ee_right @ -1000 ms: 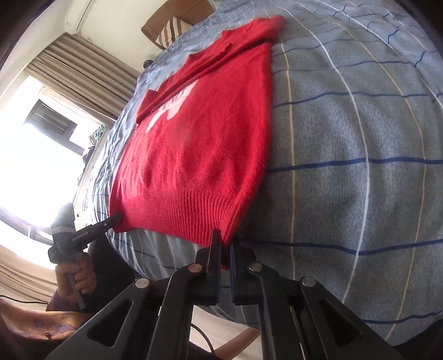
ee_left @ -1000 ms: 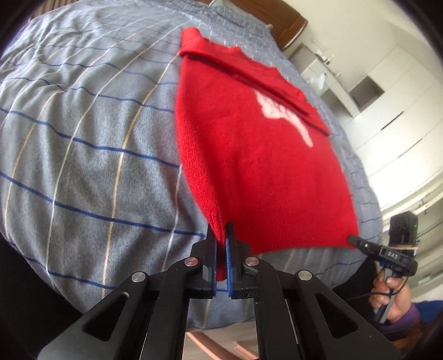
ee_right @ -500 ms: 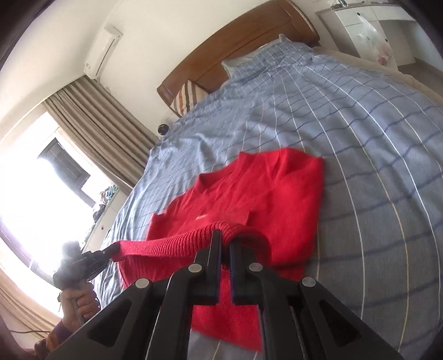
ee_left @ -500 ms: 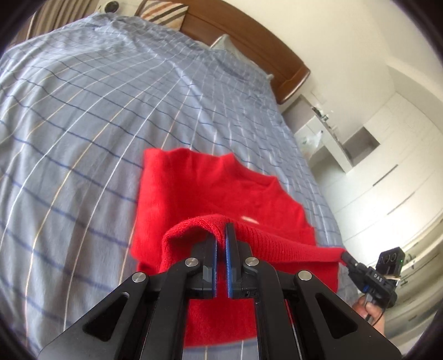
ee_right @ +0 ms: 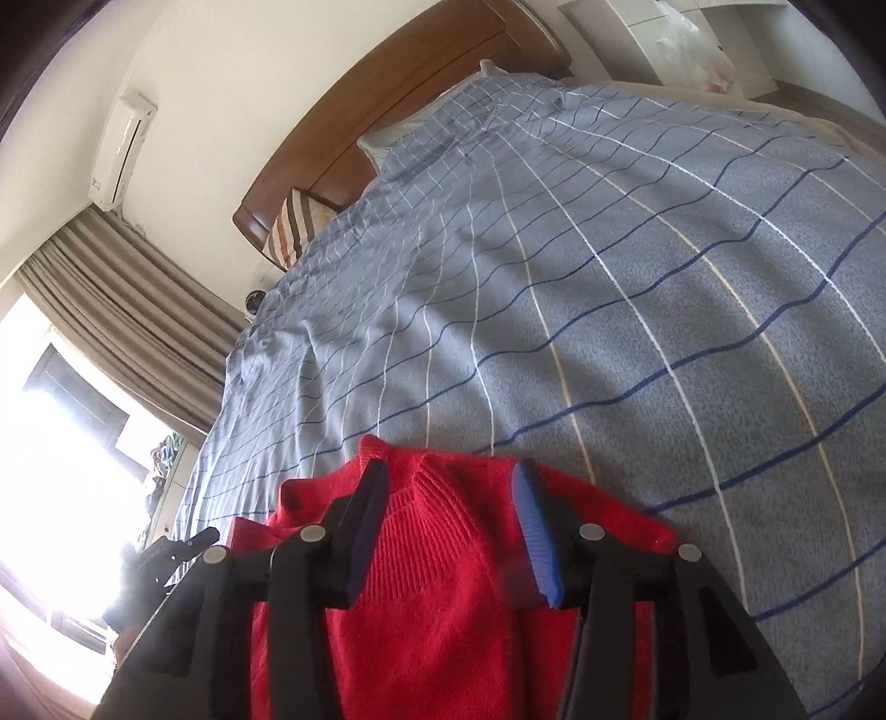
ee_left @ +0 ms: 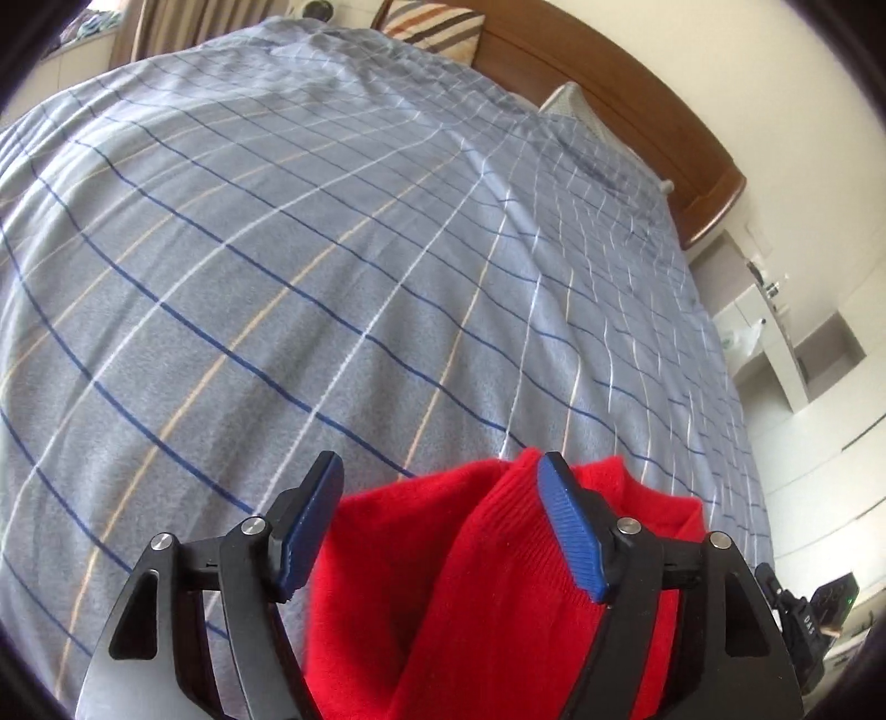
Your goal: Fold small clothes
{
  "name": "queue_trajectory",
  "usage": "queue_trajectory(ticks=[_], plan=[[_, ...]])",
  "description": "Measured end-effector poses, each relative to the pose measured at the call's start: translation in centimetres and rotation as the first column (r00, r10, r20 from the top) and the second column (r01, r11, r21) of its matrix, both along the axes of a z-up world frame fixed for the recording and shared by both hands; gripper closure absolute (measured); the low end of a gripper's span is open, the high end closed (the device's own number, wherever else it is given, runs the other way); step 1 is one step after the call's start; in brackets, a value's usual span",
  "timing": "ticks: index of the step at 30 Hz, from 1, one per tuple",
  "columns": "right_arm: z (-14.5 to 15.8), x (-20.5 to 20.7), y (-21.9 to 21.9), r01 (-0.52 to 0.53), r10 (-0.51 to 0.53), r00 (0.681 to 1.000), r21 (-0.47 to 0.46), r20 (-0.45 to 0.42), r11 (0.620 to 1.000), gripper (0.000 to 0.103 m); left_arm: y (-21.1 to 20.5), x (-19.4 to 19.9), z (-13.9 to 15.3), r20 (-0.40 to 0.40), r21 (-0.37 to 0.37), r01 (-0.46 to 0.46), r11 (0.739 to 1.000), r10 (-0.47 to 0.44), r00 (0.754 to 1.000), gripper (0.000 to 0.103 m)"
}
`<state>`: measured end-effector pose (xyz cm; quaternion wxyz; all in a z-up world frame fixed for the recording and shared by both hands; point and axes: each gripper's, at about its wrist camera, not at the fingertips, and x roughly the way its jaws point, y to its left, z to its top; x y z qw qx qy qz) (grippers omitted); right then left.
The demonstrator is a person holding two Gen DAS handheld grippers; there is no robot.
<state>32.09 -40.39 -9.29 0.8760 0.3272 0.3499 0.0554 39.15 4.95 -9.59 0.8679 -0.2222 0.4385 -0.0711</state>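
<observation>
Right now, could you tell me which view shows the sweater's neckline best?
The right wrist view: the sweater shows its ribbed V-neck between the open fingers of the right gripper. The left wrist view shows only red folds between the open left gripper, no clear collar.

Ribbed red knit sweater on matt checked cloth bedspread

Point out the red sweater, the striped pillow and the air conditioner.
red sweater [ee_right: 443,609]: right wrist view, ribbed knit between the fingers.
striped pillow [ee_left: 432,25]: left wrist view, its striped face.
air conditioner [ee_right: 120,149]: right wrist view, front panel.
</observation>
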Motion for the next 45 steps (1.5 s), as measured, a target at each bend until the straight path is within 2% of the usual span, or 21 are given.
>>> queue_trajectory(ticks=[2,4,6,9,11,12,14,16,19,23,25,31,45], plan=[[1.3,-1.2,0.6,-0.047,0.049,0.999,-0.065,0.024,0.997,0.055,0.1,-1.7,0.9,0.032,0.058,0.033,0.998,-0.035,0.999,0.027],[2.5,-3.0,2.3,-0.149,0.155,0.987,-0.136,0.036,0.979,0.055,-0.6,-4.3,1.4,0.056,0.118,0.114,0.986,-0.121,0.991,0.023],[3.1,-5.7,4.9,-0.277,0.289,0.957,-0.197,0.033,0.941,0.055,-1.8,-8.0,1.2,0.063,0.185,0.216,0.959,-0.230,0.971,0.014],[1.3,-9.9,7.8,-0.423,0.427,0.903,-0.270,-0.046,0.865,0.055,-3.1,-13.7,-0.6,0.002,0.288,0.321,0.902,-0.336,0.942,0.014],[-1.1,-12.5,7.8,-0.426,0.400,0.904,-0.339,-0.150,0.838,0.058,-3.0,-17.1,-1.3,-0.014,0.330,0.328,0.885,-0.343,0.939,0.014],[-1.7,-14.0,7.3,-0.398,0.363,0.917,-0.361,-0.165,0.843,0.061,-2.7,-18.9,-1.3,0.000,0.343,0.313,0.886,-0.333,0.943,0.014],[-0.9,-17.1,6.2,-0.331,0.306,0.944,-0.363,-0.128,0.871,0.058,-2.1,-21.7,-1.0,0.044,0.349,0.283,0.893,-0.317,0.947,0.011],[0.3,-19.7,5.8,-0.293,0.278,0.956,-0.367,-0.095,0.883,0.051,-2.0,-23.1,-0.8,0.096,0.369,0.231,0.900,-0.284,0.954,0.005],[0.8,-21.9,6.1,-0.273,0.268,0.961,-0.387,-0.068,0.881,0.045,-2.9,-22.9,-1.7,0.132,0.419,0.191,0.888,-0.268,0.954,0.005],[-2.1,-21.9,6.0,-0.262,0.234,0.965,-0.432,-0.117,0.863,0.045,-4.4,-22.1,-4.1,0.099,0.476,0.179,0.861,-0.255,0.962,0.004],[-2.9,-22.5,5.9,-0.237,0.227,0.971,-0.418,-0.076,0.877,0.045,-4.4,-22.1,-4.5,0.108,0.489,0.169,0.856,-0.252,0.962,0.002],[-3.7,-22.6,5.6,-0.218,0.223,0.974,-0.410,-0.035,0.886,0.042,-3.8,-21.9,-5.2,0.096,0.451,0.182,0.874,-0.251,0.963,0.000],[-3.9,-22.7,5.6,-0.207,0.219,0.976,-0.408,-0.016,0.889,0.042,-4.1,-22.4,-5.4,0.111,0.459,0.173,0.871,-0.250,0.962,0.000]])
